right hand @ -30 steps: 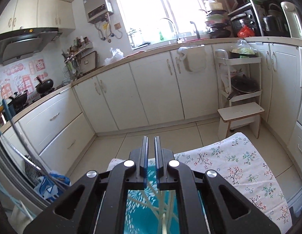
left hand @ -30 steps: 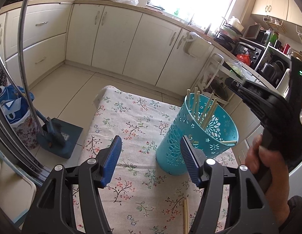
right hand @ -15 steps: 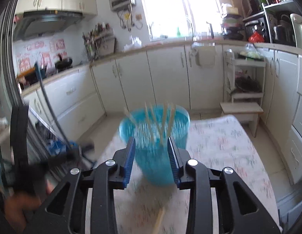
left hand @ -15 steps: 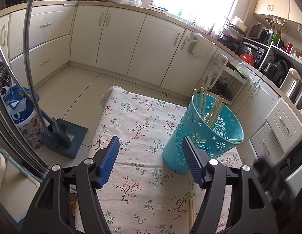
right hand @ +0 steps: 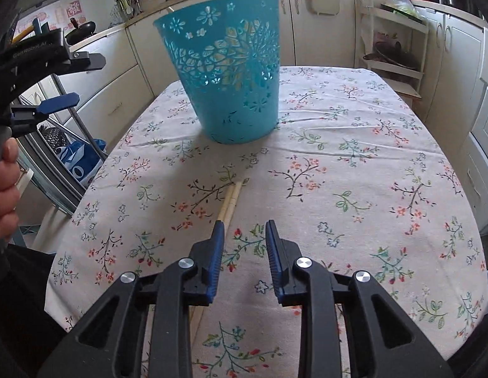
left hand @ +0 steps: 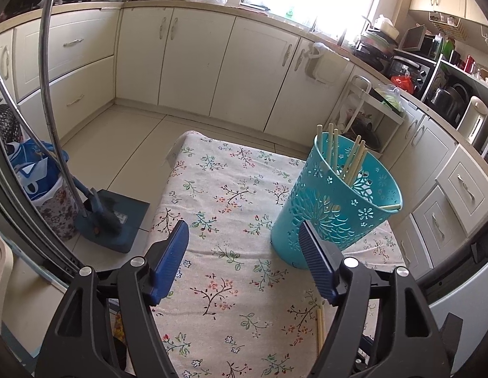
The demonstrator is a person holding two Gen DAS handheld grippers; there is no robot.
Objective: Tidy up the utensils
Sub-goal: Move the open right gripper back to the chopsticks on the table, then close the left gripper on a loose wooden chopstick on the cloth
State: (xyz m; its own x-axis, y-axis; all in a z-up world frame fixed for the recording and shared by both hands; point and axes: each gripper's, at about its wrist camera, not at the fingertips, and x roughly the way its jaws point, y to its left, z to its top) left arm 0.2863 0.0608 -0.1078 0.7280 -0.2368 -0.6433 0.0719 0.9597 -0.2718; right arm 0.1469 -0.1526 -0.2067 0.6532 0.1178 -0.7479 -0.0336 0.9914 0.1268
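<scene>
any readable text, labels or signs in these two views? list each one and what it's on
"GenRobot.AI": on the black body of the left gripper, seen in the right wrist view.
Red wall stickers above the counter: characters, too blurred to read.
Blue and white bag on the floor: print, not legible.
Nothing else readable.

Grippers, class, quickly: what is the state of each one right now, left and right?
Left gripper: jaws open wide and just opening further, nothing between them.
Right gripper: jaws open, just narrowing, holding nothing; the chopsticks lie by its left jaw.
</scene>
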